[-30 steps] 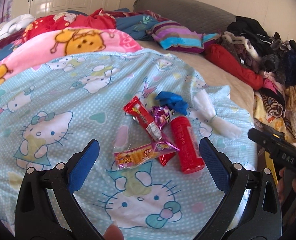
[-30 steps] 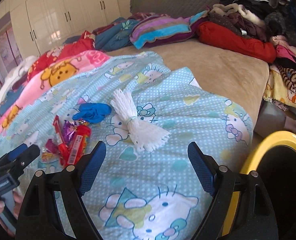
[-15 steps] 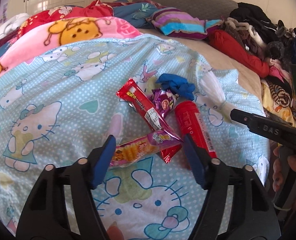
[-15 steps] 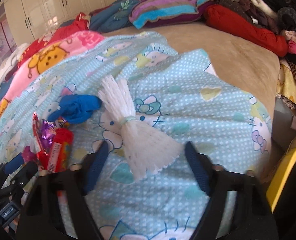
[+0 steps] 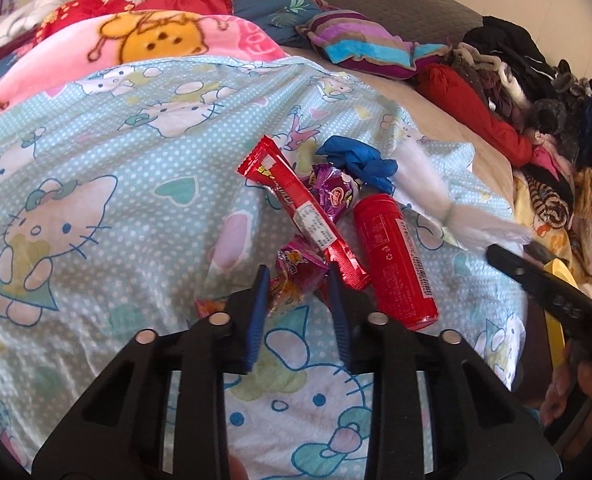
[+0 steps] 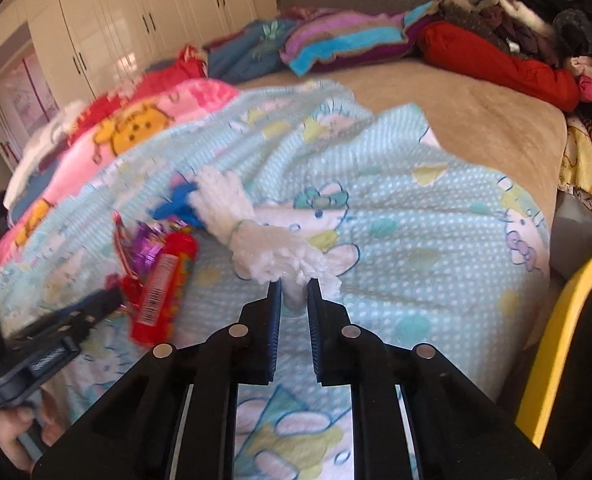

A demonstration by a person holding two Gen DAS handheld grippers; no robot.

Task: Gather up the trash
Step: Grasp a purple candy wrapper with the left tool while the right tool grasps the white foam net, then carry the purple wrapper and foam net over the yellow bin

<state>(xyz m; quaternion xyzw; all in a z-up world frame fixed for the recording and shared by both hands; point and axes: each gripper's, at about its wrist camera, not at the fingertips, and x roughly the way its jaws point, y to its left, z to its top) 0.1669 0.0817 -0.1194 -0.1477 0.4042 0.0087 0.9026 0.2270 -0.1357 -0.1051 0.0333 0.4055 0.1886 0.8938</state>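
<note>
Left gripper [image 5: 296,280]: jaws closed on a crumpled pink-and-orange foil snack wrapper [image 5: 296,276], which is pinched between the blue pads.

Right gripper [image 6: 294,286]: jaws closed on the frayed end of a white foam-net sleeve tied at its middle with a green band [image 6: 256,240].

Both items lie on a light-blue cartoon-cat print blanket [image 5: 96,168] spread over the bed, near its foot edge.

Other trash is seen in a cluster just beyond the left gripper: a long red foil wrapper [image 5: 303,212], a purple foil candy wrapper [image 5: 333,196], a red cylindrical tube [image 5: 393,256] and a crumpled blue glove [image 5: 359,162].

A yellow-rimmed bin [image 6: 555,340] is seen off the bed's right edge.
</note>
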